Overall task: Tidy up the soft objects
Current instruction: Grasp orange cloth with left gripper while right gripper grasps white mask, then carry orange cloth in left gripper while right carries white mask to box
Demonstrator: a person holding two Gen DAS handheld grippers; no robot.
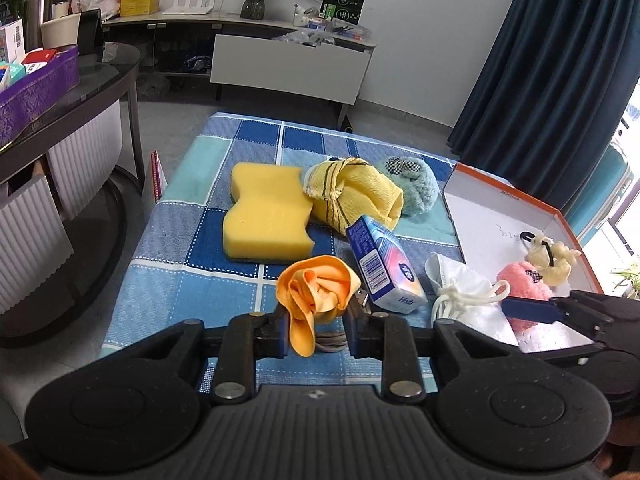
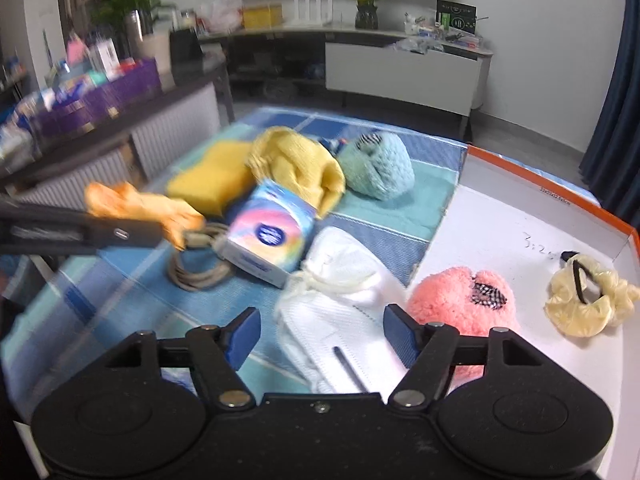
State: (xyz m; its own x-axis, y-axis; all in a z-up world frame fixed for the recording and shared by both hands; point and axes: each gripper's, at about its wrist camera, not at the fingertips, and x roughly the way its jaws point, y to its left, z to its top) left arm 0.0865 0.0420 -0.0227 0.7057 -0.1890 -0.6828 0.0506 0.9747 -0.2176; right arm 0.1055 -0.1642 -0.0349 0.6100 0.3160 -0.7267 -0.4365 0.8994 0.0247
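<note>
My left gripper [image 1: 318, 320] is shut on a crumpled orange cloth [image 1: 316, 292] and holds it above the checked blue cloth; it also shows in the right wrist view [image 2: 140, 206]. My right gripper [image 2: 318, 338] is open, its blue pads on either side of a white face mask [image 2: 340, 308] lying at the edge of the white box [image 2: 500, 216]. In the box lie a pink fluffy pouch [image 2: 452, 304] and a cream scrunchie [image 2: 588, 304]. A yellow sponge [image 1: 266, 214], a yellow towel bundle [image 1: 354, 192] and a teal fluffy pouch [image 1: 416, 186] sit further back.
A tissue pack [image 1: 384, 268] lies mid-cloth, and a coiled grey cable [image 2: 196, 268] lies below the orange cloth. The checked blue cloth [image 1: 168, 280] covers a low table. A dark glass table [image 1: 92, 92] with a purple basket stands left; a white cabinet [image 1: 288, 68] and blue curtain [image 1: 560, 80] behind.
</note>
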